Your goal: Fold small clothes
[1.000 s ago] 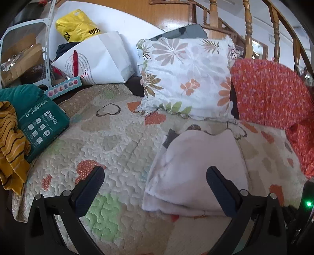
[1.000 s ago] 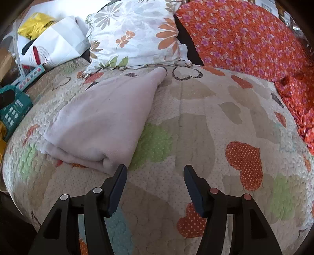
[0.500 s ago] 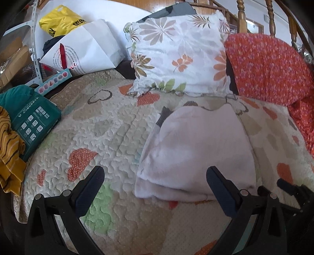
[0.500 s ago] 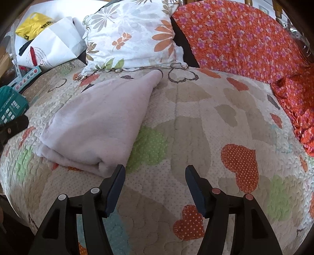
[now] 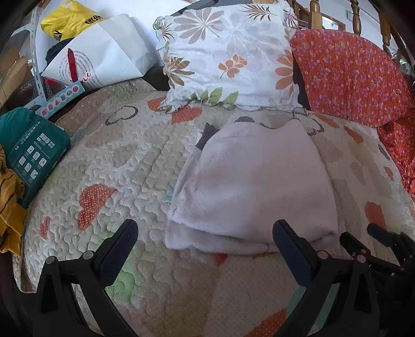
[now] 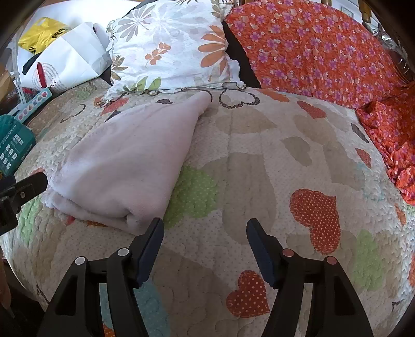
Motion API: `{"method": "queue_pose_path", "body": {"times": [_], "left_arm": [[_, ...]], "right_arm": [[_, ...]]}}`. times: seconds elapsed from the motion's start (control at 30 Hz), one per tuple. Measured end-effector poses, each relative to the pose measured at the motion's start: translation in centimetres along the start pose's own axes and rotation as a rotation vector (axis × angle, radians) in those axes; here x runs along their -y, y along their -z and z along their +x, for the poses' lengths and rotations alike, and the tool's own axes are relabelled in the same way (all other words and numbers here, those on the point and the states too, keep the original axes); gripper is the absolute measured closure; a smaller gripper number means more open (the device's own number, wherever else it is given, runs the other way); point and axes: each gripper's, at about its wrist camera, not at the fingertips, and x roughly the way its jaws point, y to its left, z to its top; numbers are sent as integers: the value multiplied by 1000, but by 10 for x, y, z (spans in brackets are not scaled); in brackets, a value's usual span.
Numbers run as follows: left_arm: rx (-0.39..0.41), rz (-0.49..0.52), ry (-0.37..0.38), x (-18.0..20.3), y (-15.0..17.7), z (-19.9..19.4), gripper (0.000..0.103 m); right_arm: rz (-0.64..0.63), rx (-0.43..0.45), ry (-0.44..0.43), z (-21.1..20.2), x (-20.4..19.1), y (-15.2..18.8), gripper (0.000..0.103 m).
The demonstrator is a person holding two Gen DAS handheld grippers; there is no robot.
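Observation:
A pale pink fleece garment (image 5: 259,181) lies folded on the heart-patterned quilt (image 5: 124,166), its thick near edge toward me. My left gripper (image 5: 205,230) stands wide open just short of that edge, with nothing between its fingers. In the right wrist view the same garment (image 6: 129,166) lies left of centre. My right gripper (image 6: 205,228) hovers over bare quilt (image 6: 259,160) beside the garment's near right corner; its jaws are opening and hold nothing. The left gripper's fingertip (image 6: 31,184) shows at the far left edge, and the right gripper (image 5: 360,246) shows low on the right in the left wrist view.
A floral pillow (image 5: 228,54) leans at the back. Orange flowered cloth (image 6: 324,51) covers the back right. A green box (image 5: 33,153) and a yellow striped garment (image 5: 7,207) lie at the left, with a white paper bag (image 5: 103,57) and a yellow plastic bag (image 5: 67,20) behind.
The left gripper has come down and closer to the garment's near edge, and the right gripper has come into its view. The right gripper's jaws have spread a little wider.

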Motion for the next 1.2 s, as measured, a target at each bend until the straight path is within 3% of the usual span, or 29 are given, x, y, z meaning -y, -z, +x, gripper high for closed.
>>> {"method": "queue_pose_path", "body": {"times": [1.2], "left_arm": [[-108, 7, 53, 10, 11, 19, 0]], "right_arm": [[-3, 1, 9, 3, 6, 0, 28]]}}
